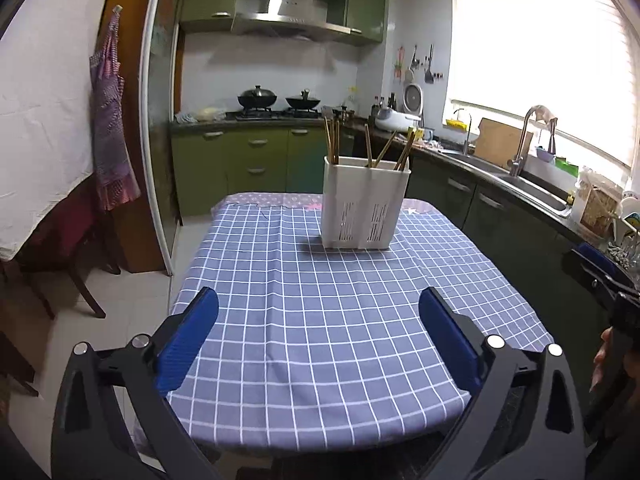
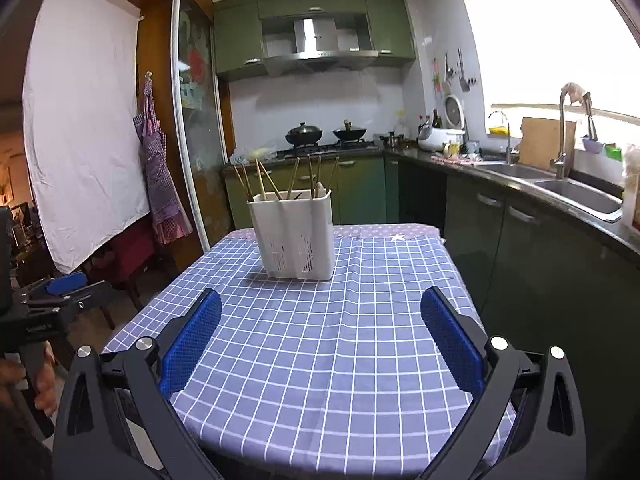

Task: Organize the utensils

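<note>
A white slotted utensil holder [image 1: 365,205] [image 2: 295,235] stands upright toward the far end of the table, on a blue checked cloth [image 1: 320,320] [image 2: 332,340]. Several wooden chopsticks [image 1: 332,140] [image 2: 264,182] stick up out of its compartments. My left gripper [image 1: 320,304] hovers over the near part of the cloth, open, with nothing between its blue pads. My right gripper [image 2: 322,306] is likewise open and empty, well short of the holder. The right gripper also shows at the right edge of the left wrist view [image 1: 600,268], and the left gripper at the left edge of the right wrist view [image 2: 60,292].
A green kitchen counter with a steel sink [image 2: 576,194] and tap [image 1: 524,140] runs along the right. A stove with two woks [image 1: 276,102] stands behind the table. A dark wooden chair [image 1: 60,264] and a hanging apron [image 1: 110,120] are on the left.
</note>
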Available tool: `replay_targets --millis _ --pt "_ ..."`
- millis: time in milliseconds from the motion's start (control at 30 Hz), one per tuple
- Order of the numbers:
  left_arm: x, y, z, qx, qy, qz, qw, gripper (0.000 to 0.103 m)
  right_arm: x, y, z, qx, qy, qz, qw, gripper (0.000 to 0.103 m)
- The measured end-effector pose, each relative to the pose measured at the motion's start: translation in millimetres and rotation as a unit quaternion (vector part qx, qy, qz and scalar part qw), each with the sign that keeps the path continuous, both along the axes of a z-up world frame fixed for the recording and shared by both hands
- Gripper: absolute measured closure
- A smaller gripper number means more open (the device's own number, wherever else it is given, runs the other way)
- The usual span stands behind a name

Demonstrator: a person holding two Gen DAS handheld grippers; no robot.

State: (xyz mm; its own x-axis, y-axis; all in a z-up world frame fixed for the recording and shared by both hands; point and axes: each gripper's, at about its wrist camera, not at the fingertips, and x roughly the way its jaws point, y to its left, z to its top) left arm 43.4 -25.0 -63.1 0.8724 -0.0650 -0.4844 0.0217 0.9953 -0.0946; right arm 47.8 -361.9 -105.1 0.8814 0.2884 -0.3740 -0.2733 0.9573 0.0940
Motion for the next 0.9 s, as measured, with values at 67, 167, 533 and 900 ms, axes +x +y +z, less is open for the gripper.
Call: replay_targets --millis 67,167,533,900 --pt "-9 1 3 0.003 -0.005 0.004 1.0 0.007 -12 0 2 -0.001 -0.004 -0.001 1.0 0.005" --pt "-20 2 4 0.007 -0.011 0.008 0.9999 0.007 -25 3 4 -0.006 -0.011 -0.002 1.0 0.005" --pt "-34 5 9 0.002 -0.017 0.008 0.9998 0.007 -34 13 13 -0.014 -0.016 0.001 1.0 0.005" --pt "-34 6 11 -0.001 -0.018 0.011 0.9998 0.007 -35 20 17 -0.019 -0.017 0.004 1.0 0.005"
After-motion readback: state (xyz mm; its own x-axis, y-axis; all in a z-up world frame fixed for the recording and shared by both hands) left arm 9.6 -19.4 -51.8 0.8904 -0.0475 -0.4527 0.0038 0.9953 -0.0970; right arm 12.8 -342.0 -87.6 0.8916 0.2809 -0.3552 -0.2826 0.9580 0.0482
